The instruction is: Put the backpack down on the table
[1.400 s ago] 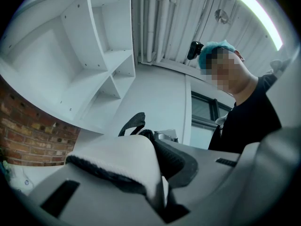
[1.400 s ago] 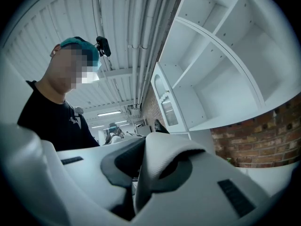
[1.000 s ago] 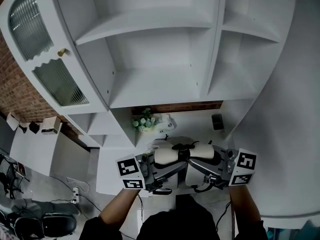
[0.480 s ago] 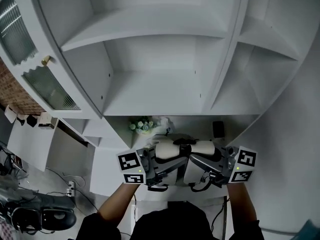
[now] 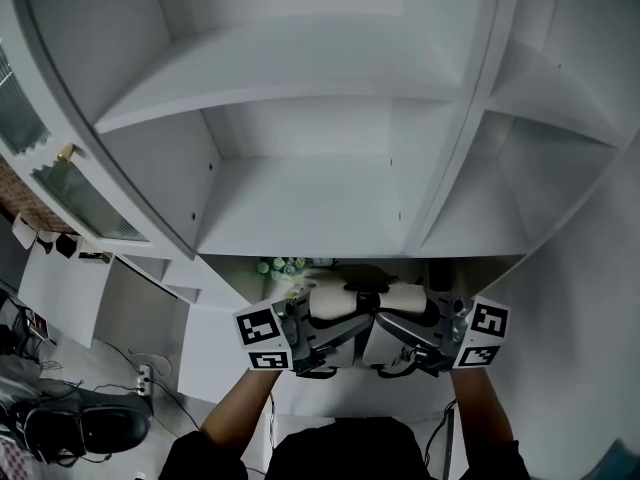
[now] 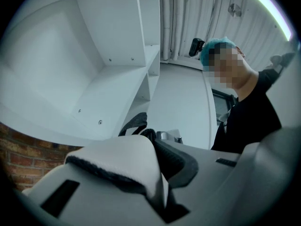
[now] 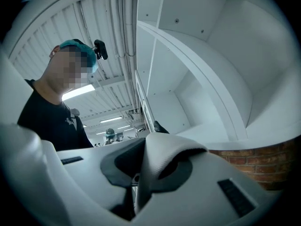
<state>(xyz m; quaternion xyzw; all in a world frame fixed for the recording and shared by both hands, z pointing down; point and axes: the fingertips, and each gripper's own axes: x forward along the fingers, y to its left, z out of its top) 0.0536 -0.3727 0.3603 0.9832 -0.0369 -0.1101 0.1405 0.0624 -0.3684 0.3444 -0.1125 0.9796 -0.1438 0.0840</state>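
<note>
Grey plastic fingers (image 6: 94, 206) of the left gripper (image 6: 157, 171) are almost closed and squeeze a white soft strap (image 6: 124, 157) that has a dark net edge. The right gripper (image 7: 141, 173) is almost closed too, and it pinches a second white soft strap (image 7: 162, 157).

Both straps belong to the white and grey backpack (image 5: 362, 304). It hangs between the two grippers, right in front of the person in a black top (image 7: 47, 121). It is held up over the front of the white worktop (image 5: 212, 353). You cannot see if its bottom touches the worktop.

At the back of the worktop, under the lowest shelf, is a little bunch of green and white flowers (image 5: 280, 266). Near it on the right is a small dark thing (image 5: 437, 271), too small to make out.

A big white shelf unit (image 5: 300, 198) stands on the worktop and fills most of the head view. On its left is a white cupboard door with ribbed glass (image 5: 75, 203) and a gold knob (image 5: 66, 153). Next to it is a red brick wall (image 5: 15, 183).

Down on the grey floor (image 5: 120, 353) lie thin cables, and a black chair (image 5: 85, 430) stands there. Up above, the ceiling has white pipes (image 7: 120, 36) and long bright lights (image 7: 77, 92).
</note>
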